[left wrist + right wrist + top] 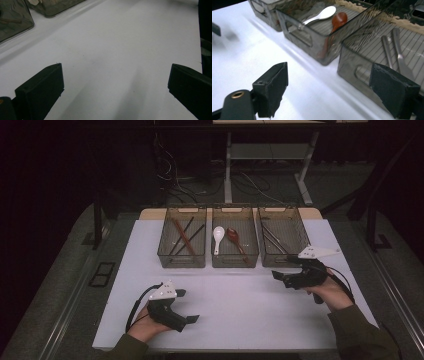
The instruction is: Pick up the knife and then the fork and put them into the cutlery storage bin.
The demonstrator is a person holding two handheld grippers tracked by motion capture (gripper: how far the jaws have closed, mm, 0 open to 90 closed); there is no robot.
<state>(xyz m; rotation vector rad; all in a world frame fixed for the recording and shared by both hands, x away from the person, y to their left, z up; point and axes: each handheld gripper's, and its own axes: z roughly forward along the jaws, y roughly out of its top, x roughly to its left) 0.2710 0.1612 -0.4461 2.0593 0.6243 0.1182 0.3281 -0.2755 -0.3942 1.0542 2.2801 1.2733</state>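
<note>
Right gripper [281, 268] level, agape beside right bin [281, 236]

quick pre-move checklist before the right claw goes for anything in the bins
1. Right claw open and holding nothing: ok.
2. Left claw open, over bare mat: ok.
3. Right bin nearest the right claw, metal cutlery lying flat inside: ok.
4. Middle bin holds the white spoon and red spoon, side by side: ok.
5. Left bin holds chopsticks, crossed over each other: not ok for a clean single pick.
6. Exact kinds of the metal cutlery: cannot tell.
</note>
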